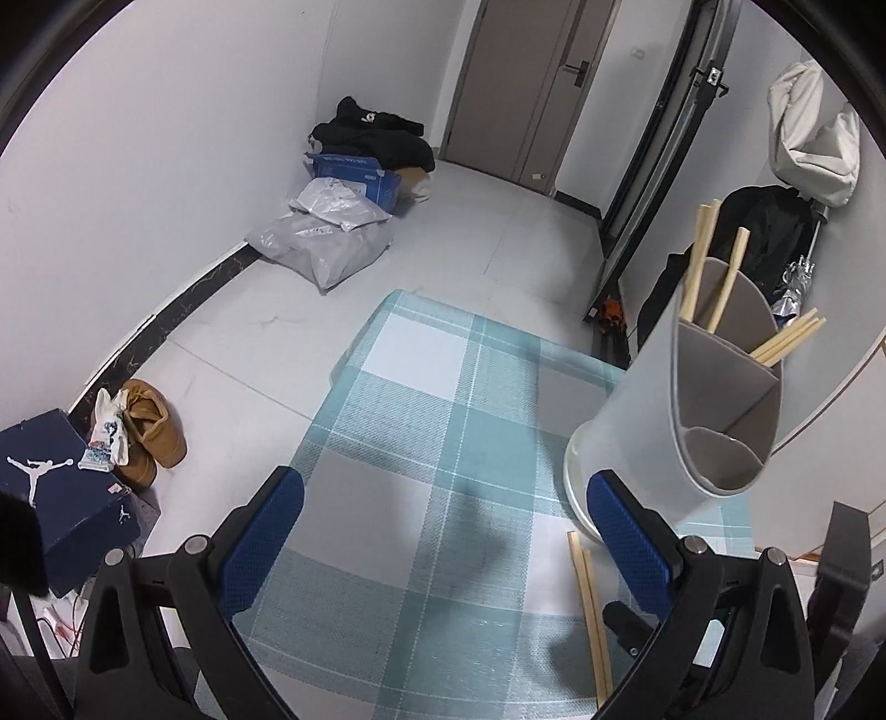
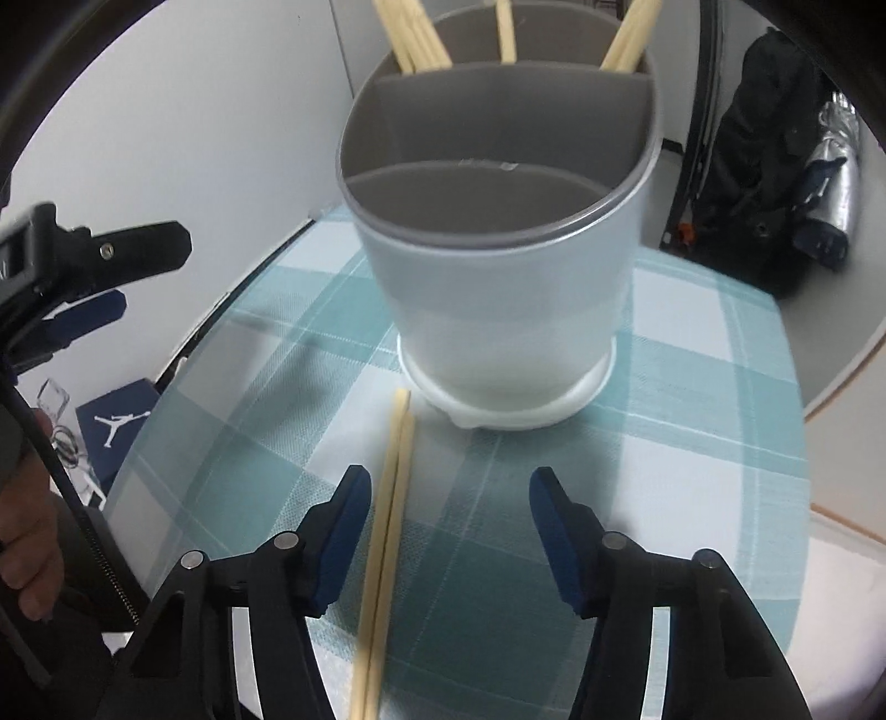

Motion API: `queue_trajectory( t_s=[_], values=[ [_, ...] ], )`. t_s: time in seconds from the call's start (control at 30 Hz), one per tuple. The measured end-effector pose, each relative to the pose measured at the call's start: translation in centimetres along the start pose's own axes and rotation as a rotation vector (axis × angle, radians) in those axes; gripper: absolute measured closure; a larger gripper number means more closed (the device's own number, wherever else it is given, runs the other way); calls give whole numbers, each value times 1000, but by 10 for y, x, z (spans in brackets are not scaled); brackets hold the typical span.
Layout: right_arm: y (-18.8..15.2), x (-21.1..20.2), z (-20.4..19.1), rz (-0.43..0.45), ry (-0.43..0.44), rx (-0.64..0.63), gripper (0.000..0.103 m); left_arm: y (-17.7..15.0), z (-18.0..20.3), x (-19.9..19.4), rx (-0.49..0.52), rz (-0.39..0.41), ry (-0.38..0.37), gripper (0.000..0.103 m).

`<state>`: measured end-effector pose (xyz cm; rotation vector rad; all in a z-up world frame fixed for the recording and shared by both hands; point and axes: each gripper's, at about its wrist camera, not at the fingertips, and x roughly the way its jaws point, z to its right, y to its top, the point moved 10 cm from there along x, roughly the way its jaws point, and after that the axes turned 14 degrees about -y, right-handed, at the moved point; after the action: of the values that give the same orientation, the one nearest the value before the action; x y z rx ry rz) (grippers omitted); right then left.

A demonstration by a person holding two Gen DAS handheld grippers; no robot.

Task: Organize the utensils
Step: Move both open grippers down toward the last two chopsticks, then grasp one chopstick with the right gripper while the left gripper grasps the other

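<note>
A grey utensil holder point(image 2: 498, 260) with divided compartments stands on the checked tablecloth point(image 2: 692, 443). Several wooden chopsticks point(image 2: 415, 33) stick out of its far compartments; the near compartments look empty. A pair of chopsticks point(image 2: 387, 531) lies flat on the cloth just in front of the holder. My right gripper point(image 2: 448, 526) is open above the cloth, with the lying pair just inside its left finger. My left gripper point(image 1: 443, 531) is open and empty over the cloth, left of the holder point(image 1: 681, 415). The lying pair point(image 1: 590, 615) is by its right finger.
The table edge drops to a tiled floor on the left. A navy shoe box point(image 1: 55, 487), brown shoes point(image 1: 149, 432), plastic bags point(image 1: 326, 232) and a door point(image 1: 526, 83) lie beyond. A black bag point(image 2: 775, 183) sits behind the table on the right.
</note>
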<state>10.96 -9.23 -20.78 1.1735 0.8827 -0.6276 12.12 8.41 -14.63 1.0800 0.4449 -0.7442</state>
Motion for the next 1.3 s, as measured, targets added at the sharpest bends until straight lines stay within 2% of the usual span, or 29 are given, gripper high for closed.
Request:
queue_trajectory(
  t_s=[0.1, 0.2, 0.27, 0.43, 0.73, 0.83, 0.9, 0.97, 1.03, 1.3],
  values=[
    [-4, 9, -4, -21, -22, -26, 54, -1, -10, 4, -24, -6, 5, 2],
    [-8, 16, -6, -49, -30, -41, 57, -3, -22, 10, -71, -33, 9, 2],
    [-7, 18, -3, -35, -32, -44, 58, -2, -24, 10, -99, -31, -2, 2],
    [-8, 17, 1, -24, -53, -63, 67, 2, -24, 5, -84, -9, 9, 2],
    [-10, 18, -5, -22, -69, -107, 70, 2, -28, 1, -81, -1, 16, 2],
    [-11, 13, -4, 8, -90, -147, 72, 3, -30, 0, -82, 5, 21, 2],
    [-11, 12, -6, 4, -71, -147, 81, 4, -32, -2, -80, 10, 25, 2],
    [-11, 12, -7, 4, -59, -146, 84, 4, -32, -3, -79, 13, 25, 2],
    [-11, 10, -11, -2, -48, -155, 96, 4, -33, -3, -81, 12, 25, 2],
    [-31, 3, -1, -100, 7, -101, 99, 8, -29, -8, -93, 24, -3, 2]
  ],
)
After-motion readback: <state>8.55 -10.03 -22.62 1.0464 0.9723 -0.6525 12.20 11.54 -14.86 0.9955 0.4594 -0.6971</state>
